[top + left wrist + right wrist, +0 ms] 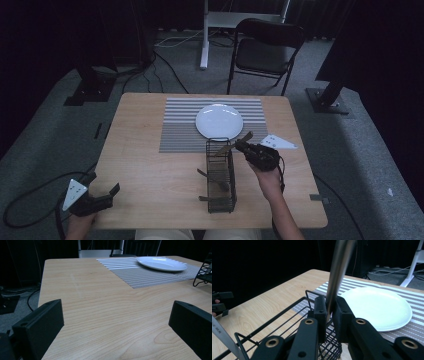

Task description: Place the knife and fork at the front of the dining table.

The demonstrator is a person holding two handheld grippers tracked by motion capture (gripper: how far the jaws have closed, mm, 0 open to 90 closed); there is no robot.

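Item: slim metal utensil handle (338, 270), pinched between the right gripper (329, 312) jaws above the black wire caddy (220, 175). Left gripper (102, 197) idle, jaws spread. Risk: narrow grip; the handle may pivot, snag the wire rim, tip the caddy.

floor: grey carpet (45, 130) | walls: dark | furniture: black folding chair (265, 47), wooden table (145, 165)
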